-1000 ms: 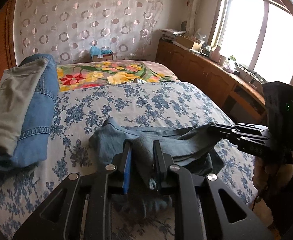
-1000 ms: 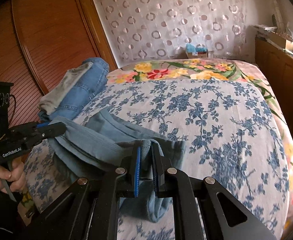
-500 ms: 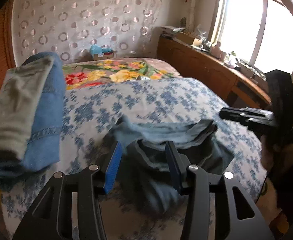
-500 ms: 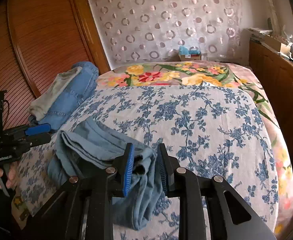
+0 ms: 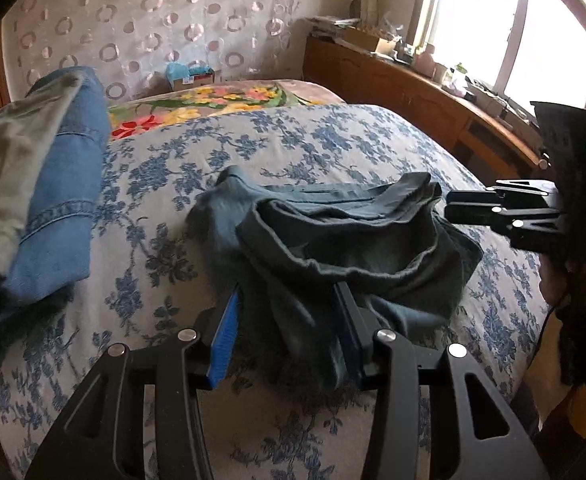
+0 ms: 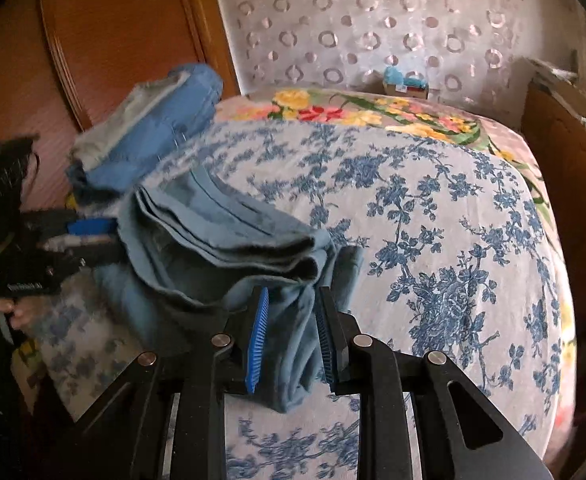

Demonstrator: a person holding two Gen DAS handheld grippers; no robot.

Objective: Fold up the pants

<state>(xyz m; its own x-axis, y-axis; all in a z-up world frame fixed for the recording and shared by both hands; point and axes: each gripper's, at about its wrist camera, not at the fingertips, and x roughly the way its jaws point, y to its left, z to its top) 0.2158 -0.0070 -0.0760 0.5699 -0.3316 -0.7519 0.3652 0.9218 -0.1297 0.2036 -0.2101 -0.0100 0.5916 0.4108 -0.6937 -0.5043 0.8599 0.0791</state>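
Flowered bed [image 5: 333, 140] bears crumpled pants [image 5: 333, 240] and folded clothes [image 5: 53, 184]

Well ahead and to the left of the gripper lies a folded pile of blue jeans [image 5: 65, 184] topped with a grey garment [image 5: 9, 160], beside a flowered blanket [image 5: 197, 100]; far ahead sits a tissue box [image 5: 189, 74].

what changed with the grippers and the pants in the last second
Both let go: the left hand-held gripper and the right hand-held gripper, clamped on the grey-blue pants a second ago, have just been opening, and the cloth now sits loosely between their pads. The pants have slumped onto the floral bedspread. The stack of folded jeans stays put.
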